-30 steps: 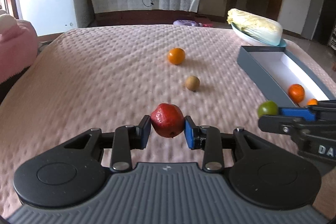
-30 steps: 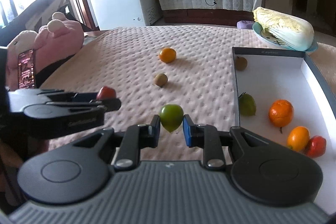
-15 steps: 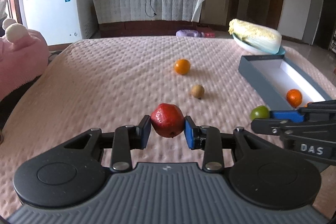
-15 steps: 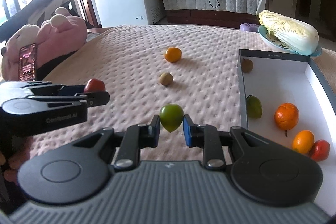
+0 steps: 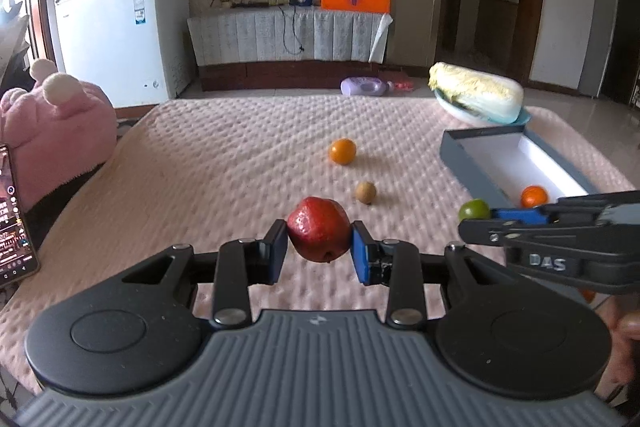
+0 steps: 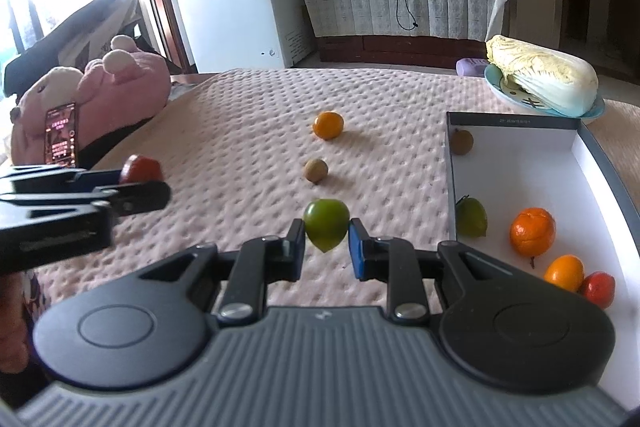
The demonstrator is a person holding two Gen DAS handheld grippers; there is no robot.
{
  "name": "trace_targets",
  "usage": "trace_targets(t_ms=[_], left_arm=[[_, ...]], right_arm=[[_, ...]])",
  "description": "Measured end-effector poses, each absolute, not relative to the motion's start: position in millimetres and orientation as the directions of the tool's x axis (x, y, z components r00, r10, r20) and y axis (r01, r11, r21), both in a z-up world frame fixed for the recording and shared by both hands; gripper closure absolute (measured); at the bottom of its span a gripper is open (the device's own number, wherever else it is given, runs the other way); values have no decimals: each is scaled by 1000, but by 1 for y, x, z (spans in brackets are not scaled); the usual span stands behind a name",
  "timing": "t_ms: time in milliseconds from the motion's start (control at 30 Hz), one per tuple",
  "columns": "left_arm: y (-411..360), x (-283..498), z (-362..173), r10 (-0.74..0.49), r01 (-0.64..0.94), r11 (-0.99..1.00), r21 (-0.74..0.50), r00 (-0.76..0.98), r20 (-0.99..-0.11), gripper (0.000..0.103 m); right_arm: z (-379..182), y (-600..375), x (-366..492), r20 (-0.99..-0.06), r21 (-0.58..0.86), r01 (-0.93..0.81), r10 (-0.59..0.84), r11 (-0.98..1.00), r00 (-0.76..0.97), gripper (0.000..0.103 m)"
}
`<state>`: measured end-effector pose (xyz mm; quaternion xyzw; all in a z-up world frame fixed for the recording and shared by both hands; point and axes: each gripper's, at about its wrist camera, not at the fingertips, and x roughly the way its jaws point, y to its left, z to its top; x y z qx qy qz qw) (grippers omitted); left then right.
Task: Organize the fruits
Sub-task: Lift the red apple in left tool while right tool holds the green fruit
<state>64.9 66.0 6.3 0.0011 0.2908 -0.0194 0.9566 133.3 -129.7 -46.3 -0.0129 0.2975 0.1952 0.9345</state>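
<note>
I'm carrying both loads toward the shallow grey-walled box with the white floor (image 6: 516, 171), which sits at 3 o'clock of my right tool, on the pink dimpled quilt (image 6: 248, 131). To do it well I'd keep both squeezes steady, clear the near grey wall w/ margin, then lower each fruit onto bare white floor at abt 1 o'clock, away from the fruit already inside, & let go low so nothing rolls. The left gripper (image 5: 319, 251) is clenched on the round, dark-red, dull-skinned fruit (image 5: 319, 229), pads on both flanks, held off the quilt. The right gripper (image 6: 325, 250) is clamped on the smaller smooth green fruit w/ a pointed bottom tip (image 6: 325, 223), also clear of the quilt. Still loose on the quilt at 12 o'clock: a glossy orange citrus (image 6: 328, 125), & nearer, a small brown round fruit (image 6: 316, 169). Both look slick, so I wouldn't slacken either grip.
</note>
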Motion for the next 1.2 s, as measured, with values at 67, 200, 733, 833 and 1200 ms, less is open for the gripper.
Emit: trace_targets(t_ms=[67, 200, 733, 833, 1200], left_arm=[[64, 60, 5, -26, 24, 1000, -11, 831, -556, 64], [63, 61, -1, -10, -6, 1000, -27, 824, -567, 64], [60, 70, -13, 43, -8, 998, 68, 838, -543, 64], [62, 73, -15, 49, -8, 997, 76, 836, -547, 64], [66, 72, -16, 53, -12, 997, 79, 833, -550, 64]], right_arm=[[-45, -129, 132, -557, 89, -377, 360, 922, 748, 77], [-46, -127, 128, -561, 76, -392, 364, 917, 744, 77], [-45, -127, 127, -549, 84, -390, 369, 917, 750, 77], [-47, -125, 129, -556, 75, -391, 364, 917, 747, 77], [-47, -124, 128, -556, 74, -387, 360, 919, 749, 77]])
